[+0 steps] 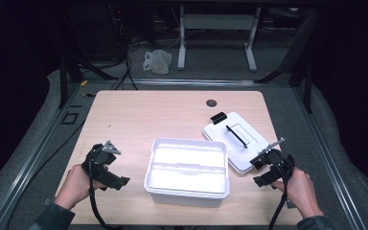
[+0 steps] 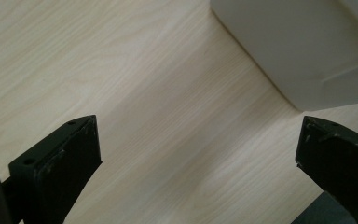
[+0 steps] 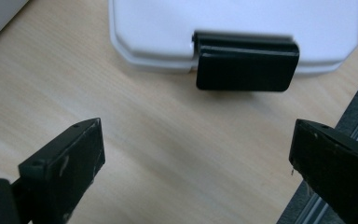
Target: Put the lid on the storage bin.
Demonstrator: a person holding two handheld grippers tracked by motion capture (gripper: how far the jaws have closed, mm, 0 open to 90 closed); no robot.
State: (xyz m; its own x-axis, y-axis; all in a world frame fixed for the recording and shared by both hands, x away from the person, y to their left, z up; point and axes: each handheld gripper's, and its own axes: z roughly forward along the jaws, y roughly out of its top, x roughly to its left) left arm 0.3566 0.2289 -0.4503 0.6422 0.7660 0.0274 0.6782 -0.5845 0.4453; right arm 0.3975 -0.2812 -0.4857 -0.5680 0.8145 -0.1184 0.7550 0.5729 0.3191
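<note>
An open white plastic box (image 1: 187, 172) (image 2: 303, 46) stands on the wooden table (image 1: 143, 115), near its front edge. Its white lid (image 1: 237, 139) (image 3: 233, 23) lies flat to the box's right, with a black handle (image 1: 236, 136) on top and a black latch (image 3: 247, 65) at its near edge. My left gripper (image 1: 112, 175) (image 2: 198, 135) is left of the box, open over bare wood with nothing between its jaws. Just in front of the lid's latch, my right gripper (image 1: 260, 171) (image 3: 193, 140) stands open and holds nothing.
A dark round hole (image 1: 211, 103) is set in the table's far side. The table's right edge and a grey metal rail (image 3: 354, 107) lie close beside my right gripper. On the floor beyond the table are a white plastic bag (image 1: 157, 61) and a desk frame (image 1: 218, 28).
</note>
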